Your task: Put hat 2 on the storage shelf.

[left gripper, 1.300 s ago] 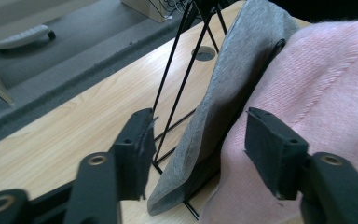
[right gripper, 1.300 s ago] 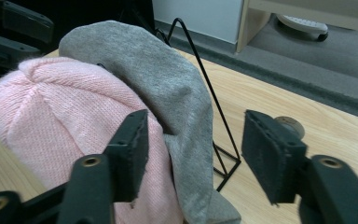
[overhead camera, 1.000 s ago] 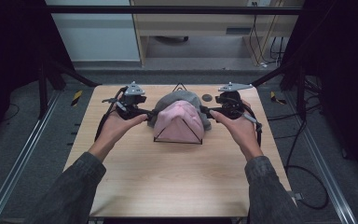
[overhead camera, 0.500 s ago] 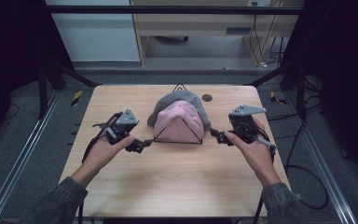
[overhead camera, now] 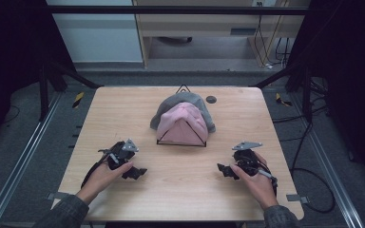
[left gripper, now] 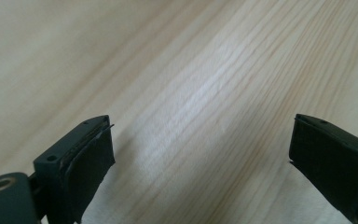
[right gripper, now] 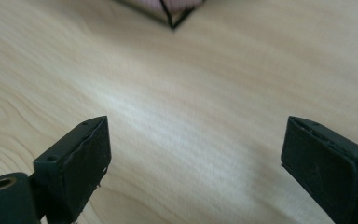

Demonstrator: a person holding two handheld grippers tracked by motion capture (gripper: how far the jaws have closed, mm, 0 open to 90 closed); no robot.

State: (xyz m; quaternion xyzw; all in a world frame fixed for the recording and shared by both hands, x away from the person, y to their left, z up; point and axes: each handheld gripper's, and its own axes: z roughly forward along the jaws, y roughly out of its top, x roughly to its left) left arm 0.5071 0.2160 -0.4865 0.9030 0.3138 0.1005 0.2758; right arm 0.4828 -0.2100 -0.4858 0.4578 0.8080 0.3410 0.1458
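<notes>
Where the high view looks down on the wooden table (overhead camera: 180, 190), a pink cloth (overhead camera: 183, 126) lies draped over a black wire stand (overhead camera: 181, 142) near the middle, with a grey cloth (overhead camera: 171, 104) under and behind it; how the cloths are layered at the back is hard to make out. A small dark round thing (overhead camera: 211, 99) sits just beyond them, too small to identify. The left gripper (overhead camera: 135, 172) and right gripper (overhead camera: 223, 169) rest low over the near part of the table, well apart from the cloths, each held by a hand (overhead camera: 102, 175) whose forearm is cut off at the bottom edge.

From the left gripper view, the jaws stand wide apart with nothing between them, over bare wood grain (left gripper: 200, 102).

From the right gripper view, the jaws are likewise spread wide and empty; a corner of the wire stand (right gripper: 172, 21) with a bit of pink cloth is cut off at the top edge.
</notes>
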